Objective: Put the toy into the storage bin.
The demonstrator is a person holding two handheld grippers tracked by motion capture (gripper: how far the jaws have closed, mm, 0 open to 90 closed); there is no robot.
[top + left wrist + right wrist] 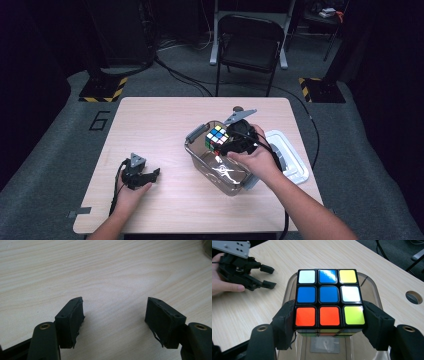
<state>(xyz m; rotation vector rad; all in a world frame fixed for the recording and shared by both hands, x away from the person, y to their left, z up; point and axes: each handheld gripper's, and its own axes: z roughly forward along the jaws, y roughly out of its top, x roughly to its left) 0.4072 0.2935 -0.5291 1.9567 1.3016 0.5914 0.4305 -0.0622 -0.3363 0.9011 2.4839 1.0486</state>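
A scrambled puzzle cube (329, 300) with white, blue, yellow and orange squares hangs over a clear plastic bin (372, 286), held between the pads of my right gripper (328, 326). From above, the cube (216, 137) is over the bin's (200, 162) far left part, with the right gripper (226, 142) shut on it. My left gripper (152, 179) rests low over the table (150, 120) at the front left, jaws open and nothing between them; in its own view the left gripper (113, 317) has bare wood under it. In the right gripper view the left gripper (270, 277) lies farther off.
A white lid (290, 155) lies on the table just right of the bin. A round hole (413, 297) is cut in the tabletop. A black folding chair (248, 45) stands beyond the far edge. Cables trail from both grippers.
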